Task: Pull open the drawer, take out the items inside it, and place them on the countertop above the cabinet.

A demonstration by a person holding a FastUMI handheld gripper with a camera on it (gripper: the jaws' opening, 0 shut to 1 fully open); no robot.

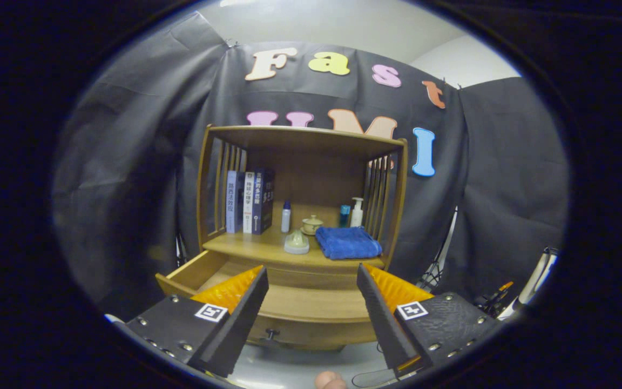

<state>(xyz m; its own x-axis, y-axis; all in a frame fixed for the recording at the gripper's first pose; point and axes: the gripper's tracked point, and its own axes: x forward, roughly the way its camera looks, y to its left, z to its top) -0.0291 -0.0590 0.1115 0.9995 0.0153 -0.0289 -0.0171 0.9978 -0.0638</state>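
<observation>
The wooden cabinet stands against the booth wall, and its drawer is pulled open, its knob low on the front. The part of the drawer's inside that shows between and beside my fingers looks bare; the fingers hide the rest. On the countertop above it lie a folded blue towel and a pale green lidded piece. My gripper is open, fingers wide apart over the drawer with nothing between them.
Further back on the countertop stand three books, a small white bottle, a lidded cup on a saucer, a teal bottle and a pump bottle. Slatted side walls close the shelf in. A fingertip shows below the gripper.
</observation>
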